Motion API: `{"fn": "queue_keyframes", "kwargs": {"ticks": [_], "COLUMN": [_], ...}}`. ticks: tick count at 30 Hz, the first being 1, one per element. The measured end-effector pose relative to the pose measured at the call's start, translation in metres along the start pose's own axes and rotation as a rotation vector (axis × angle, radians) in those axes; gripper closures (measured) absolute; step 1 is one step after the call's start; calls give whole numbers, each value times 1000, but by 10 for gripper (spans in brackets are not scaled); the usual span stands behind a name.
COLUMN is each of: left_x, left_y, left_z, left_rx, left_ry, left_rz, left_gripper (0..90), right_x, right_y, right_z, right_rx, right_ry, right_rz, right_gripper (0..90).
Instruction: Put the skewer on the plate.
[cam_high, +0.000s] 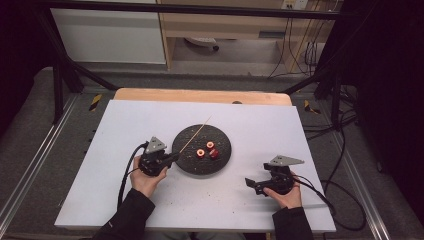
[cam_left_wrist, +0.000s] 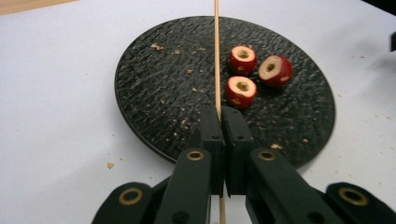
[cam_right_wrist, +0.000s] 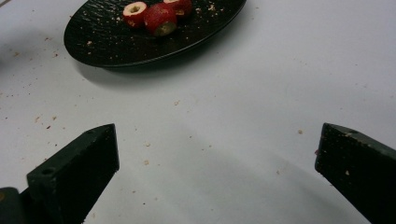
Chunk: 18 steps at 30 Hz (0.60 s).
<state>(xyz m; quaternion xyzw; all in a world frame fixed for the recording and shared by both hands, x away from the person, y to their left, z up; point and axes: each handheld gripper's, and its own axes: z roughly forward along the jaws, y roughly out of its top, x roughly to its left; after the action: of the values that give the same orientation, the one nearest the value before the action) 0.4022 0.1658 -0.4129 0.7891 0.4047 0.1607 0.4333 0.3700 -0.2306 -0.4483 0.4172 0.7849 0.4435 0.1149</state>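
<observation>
While the left gripper (cam_left_wrist: 219, 122) pinches the thin wooden skewer (cam_left_wrist: 216, 51) between its jaws, holding it out over the black plate (cam_left_wrist: 140, 93), the threading step looks about to begin. Three cored red fruit pieces (cam_left_wrist: 242, 91) lie on that plate beside the skewer. Set back over the bare bench (cam_right_wrist: 243, 107), the right gripper (cam_right_wrist: 217, 154) has its jaws spread and empty; it likely must fetch one piece and line its hole up with the skewer's tip.

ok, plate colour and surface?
Black, with a rough rippled texture; the plate shows best in the left gripper view, dotted with light crumbs.
</observation>
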Motion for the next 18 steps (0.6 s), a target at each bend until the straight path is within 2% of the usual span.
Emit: {"fn": "queue_keyframes", "kwargs": {"ticks": [6,13,18], "left_x": [3,1,-4], "left_y": [1,0,0], "left_z": [18,34,40], "left_rx": [31,58,80], "left_ry": [28,64,72], "left_rz": [-20,-20,-10], "left_gripper": [880,880,880], "right_x": [1,0,0], "right_y": [0,-1,-2], "right_z": [-1,-2,-1], "right_rx": [-3,-11,-4], "right_ry": [8,12,14], "right_rz": [2,3,-3], "right_gripper": [9,9,10]}}
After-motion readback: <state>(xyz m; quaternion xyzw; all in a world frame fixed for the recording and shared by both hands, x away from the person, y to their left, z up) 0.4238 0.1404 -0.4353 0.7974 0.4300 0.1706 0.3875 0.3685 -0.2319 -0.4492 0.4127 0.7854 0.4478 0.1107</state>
